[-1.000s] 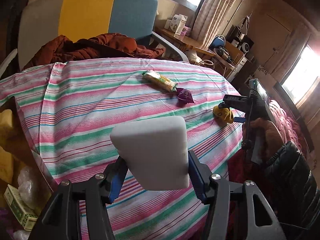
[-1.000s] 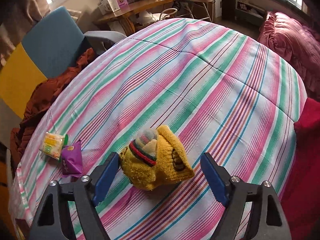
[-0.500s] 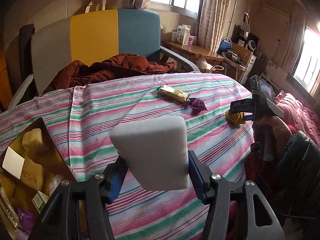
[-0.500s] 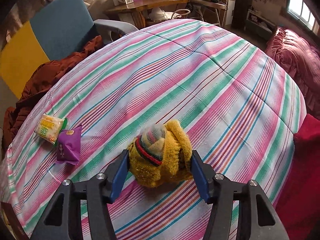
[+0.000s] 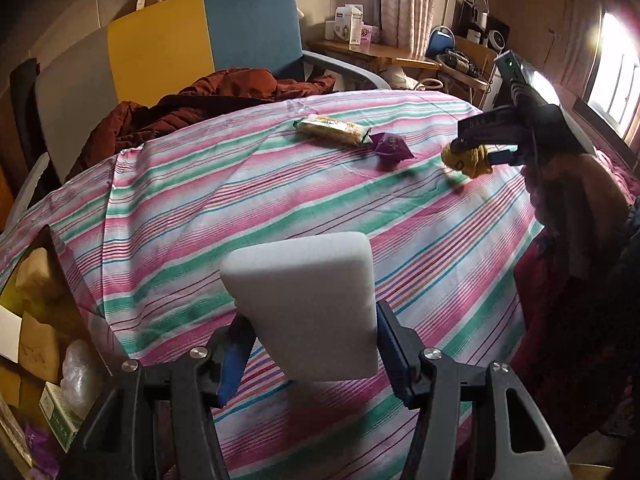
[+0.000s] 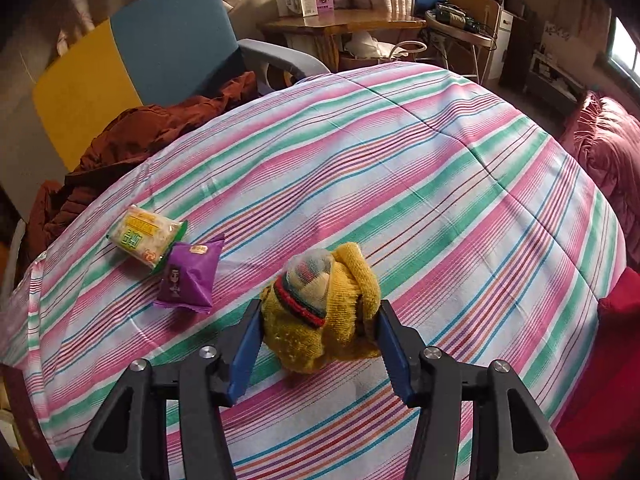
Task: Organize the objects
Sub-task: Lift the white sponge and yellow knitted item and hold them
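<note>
My left gripper [image 5: 312, 330] is shut on a white foam block [image 5: 304, 300] and holds it above the near part of the striped tablecloth [image 5: 280, 208]. In the right wrist view my right gripper [image 6: 320, 320] has a yellow knitted sock bundle [image 6: 320, 300] between its blue pads. Its jaws are closing, the pads press on the knit, and the bundle hangs just off the cloth. From the left wrist view the same bundle [image 5: 468, 158] shows at the far right. A yellow-green snack packet [image 6: 146, 236] and a purple packet [image 6: 190, 280] lie to its left.
An open cardboard box [image 5: 48, 264] with several packets stands at the table's left edge. A yellow and blue chair [image 5: 200, 40] with a rust-brown jacket [image 5: 224, 96] sits behind the table. A person's hand [image 5: 588, 200] holds the right gripper. Red bedding [image 6: 600, 152] lies right.
The right jaws have closed from wide apart onto the sock bundle and raised it slightly. The left gripper, still holding the foam block, has shifted so more of the box shows.
</note>
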`<action>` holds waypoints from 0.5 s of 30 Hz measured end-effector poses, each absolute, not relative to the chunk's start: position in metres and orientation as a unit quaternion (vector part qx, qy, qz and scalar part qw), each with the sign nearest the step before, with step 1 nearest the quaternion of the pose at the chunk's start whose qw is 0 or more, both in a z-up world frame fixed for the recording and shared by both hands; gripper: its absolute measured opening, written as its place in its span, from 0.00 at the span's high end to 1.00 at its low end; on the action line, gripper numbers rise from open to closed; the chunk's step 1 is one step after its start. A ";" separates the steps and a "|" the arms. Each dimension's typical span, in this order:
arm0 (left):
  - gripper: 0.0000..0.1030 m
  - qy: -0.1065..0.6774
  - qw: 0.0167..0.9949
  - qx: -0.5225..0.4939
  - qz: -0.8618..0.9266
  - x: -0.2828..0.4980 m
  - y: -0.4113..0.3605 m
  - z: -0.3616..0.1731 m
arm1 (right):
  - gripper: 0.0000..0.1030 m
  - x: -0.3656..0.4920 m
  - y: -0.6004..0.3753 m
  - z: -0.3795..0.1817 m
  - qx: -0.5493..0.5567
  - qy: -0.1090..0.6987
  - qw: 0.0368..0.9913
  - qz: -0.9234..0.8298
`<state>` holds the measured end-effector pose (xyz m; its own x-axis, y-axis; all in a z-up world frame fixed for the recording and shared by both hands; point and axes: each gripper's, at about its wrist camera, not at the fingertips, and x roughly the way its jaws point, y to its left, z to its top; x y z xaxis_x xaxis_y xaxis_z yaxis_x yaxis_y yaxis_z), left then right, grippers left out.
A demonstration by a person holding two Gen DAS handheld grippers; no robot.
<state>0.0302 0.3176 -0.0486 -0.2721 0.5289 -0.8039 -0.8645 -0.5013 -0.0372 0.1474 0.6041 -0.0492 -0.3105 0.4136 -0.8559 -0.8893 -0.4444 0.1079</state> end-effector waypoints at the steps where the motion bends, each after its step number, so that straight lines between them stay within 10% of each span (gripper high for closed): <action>1: 0.43 0.212 0.454 -0.398 0.768 0.030 0.320 -0.052 | 0.46 0.146 0.604 -0.048 -0.394 0.300 0.430 0.755; 15: 0.42 0.216 0.460 -0.469 0.722 -0.002 0.372 -0.090 | 0.46 0.126 0.592 -0.041 -0.379 0.283 0.387 0.792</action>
<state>-0.0022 0.3716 -0.0904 -0.1370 0.4623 -0.8761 -0.8675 -0.4830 -0.1192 0.1260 0.5919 -0.0405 -0.4131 0.3977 -0.8192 -0.8267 -0.5411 0.1542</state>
